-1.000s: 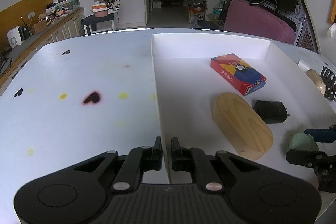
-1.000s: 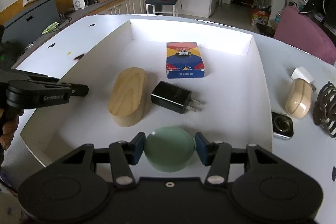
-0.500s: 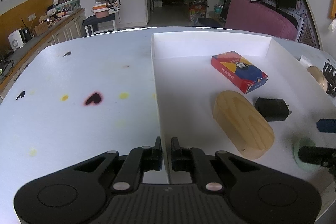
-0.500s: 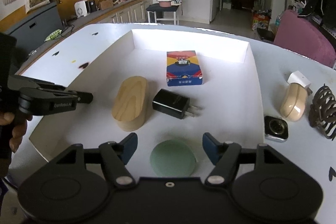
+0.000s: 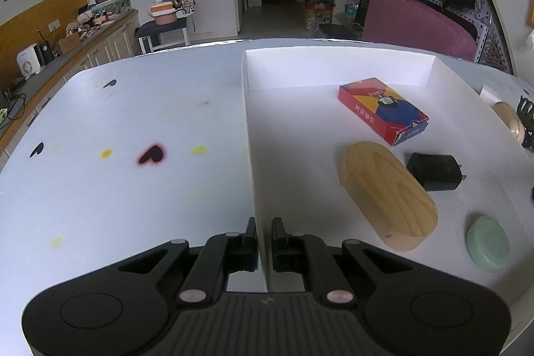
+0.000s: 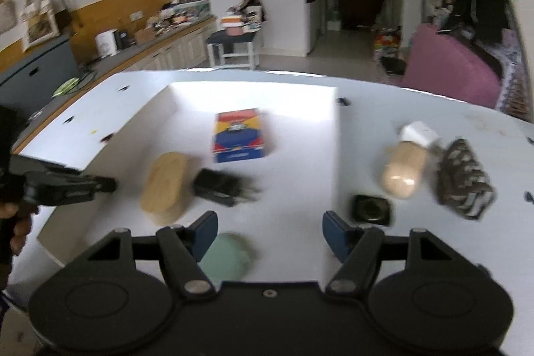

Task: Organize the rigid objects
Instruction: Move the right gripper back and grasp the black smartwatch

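Observation:
A white tray (image 5: 248,135) holds a red-blue card box (image 5: 382,109), an oval wooden block (image 5: 387,194), a black charger (image 5: 434,170) and a green round disc (image 5: 488,242). My left gripper (image 5: 264,242) is shut on the tray's left wall near its front corner. My right gripper (image 6: 269,237) is open and empty, above the tray's front right part. The green disc (image 6: 225,257) lies free below its left finger. The right wrist view is blurred.
Right of the tray, on the white table (image 6: 434,109), lie a small black square device (image 6: 370,209), a wooden peg with a white cap (image 6: 405,167) and a dark coiled holder (image 6: 464,179). The table left of the tray (image 5: 133,139) bears only painted marks.
My right gripper opened and let go of the green disc in the tray, then rose and swung to the right. My left gripper kept its hold on the tray wall.

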`<state>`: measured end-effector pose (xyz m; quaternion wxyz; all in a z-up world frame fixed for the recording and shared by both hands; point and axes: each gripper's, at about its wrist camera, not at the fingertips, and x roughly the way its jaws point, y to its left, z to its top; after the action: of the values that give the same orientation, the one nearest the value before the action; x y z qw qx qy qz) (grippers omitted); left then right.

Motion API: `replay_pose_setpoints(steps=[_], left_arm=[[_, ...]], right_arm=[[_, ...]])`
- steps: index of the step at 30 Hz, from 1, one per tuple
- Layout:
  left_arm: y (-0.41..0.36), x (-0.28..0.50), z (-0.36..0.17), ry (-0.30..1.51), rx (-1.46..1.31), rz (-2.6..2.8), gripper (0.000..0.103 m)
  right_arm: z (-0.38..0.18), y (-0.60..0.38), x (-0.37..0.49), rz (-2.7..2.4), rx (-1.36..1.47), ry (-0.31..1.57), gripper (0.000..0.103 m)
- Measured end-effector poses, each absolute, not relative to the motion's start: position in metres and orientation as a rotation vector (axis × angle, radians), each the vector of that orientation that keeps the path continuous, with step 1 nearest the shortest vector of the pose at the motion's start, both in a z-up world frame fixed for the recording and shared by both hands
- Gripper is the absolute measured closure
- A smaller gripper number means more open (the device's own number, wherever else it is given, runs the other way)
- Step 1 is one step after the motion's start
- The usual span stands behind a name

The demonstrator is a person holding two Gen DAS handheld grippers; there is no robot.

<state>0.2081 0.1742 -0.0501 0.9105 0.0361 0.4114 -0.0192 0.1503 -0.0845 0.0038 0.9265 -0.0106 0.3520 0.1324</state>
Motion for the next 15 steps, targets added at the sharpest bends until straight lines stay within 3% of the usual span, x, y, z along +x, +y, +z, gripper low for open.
replay_pose_setpoints(steps=[13, 15], left_arm=[[0.175, 0.207, -0.051, 0.838, 0.071, -0.041, 0.096], [0.174, 0.206, -0.051, 0.837, 0.072, -0.041, 0.096]], right_arm=[[-0.004, -0.164, 0.169, 0.079, 0.107, 0.707, 0.034], [-0.007, -0.166, 0.176, 0.073, 0.111, 0.714, 0.038]])
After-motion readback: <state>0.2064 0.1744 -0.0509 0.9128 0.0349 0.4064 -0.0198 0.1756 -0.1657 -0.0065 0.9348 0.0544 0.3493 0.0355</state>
